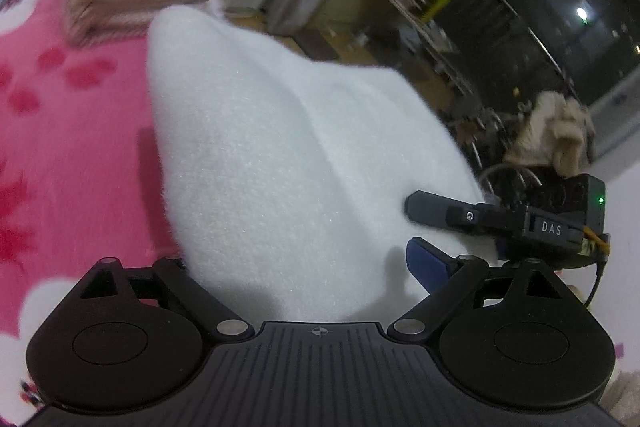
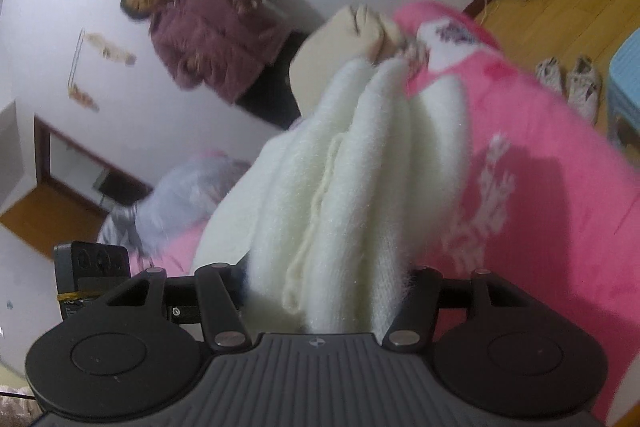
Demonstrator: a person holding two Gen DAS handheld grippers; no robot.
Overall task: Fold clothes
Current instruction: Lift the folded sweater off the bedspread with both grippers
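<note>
A: Right wrist view, what do the fingers hold?
B: I see right gripper (image 2: pixel 320 291) clamped on white sweater (image 2: pixel 352 187), lifted above pink bed (image 2: pixel 540 187). Left gripper (image 1: pixel 304 267): fingers hidden, can't tell.

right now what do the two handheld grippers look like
Both are matte black, with a ribbed plate flanked by two round discs and silver-pinned linkage arms. Seen from the left wrist camera, the right gripper has one black finger and one with a blue pad, a white "DAS" marking, a green light and a thin cable.
</note>
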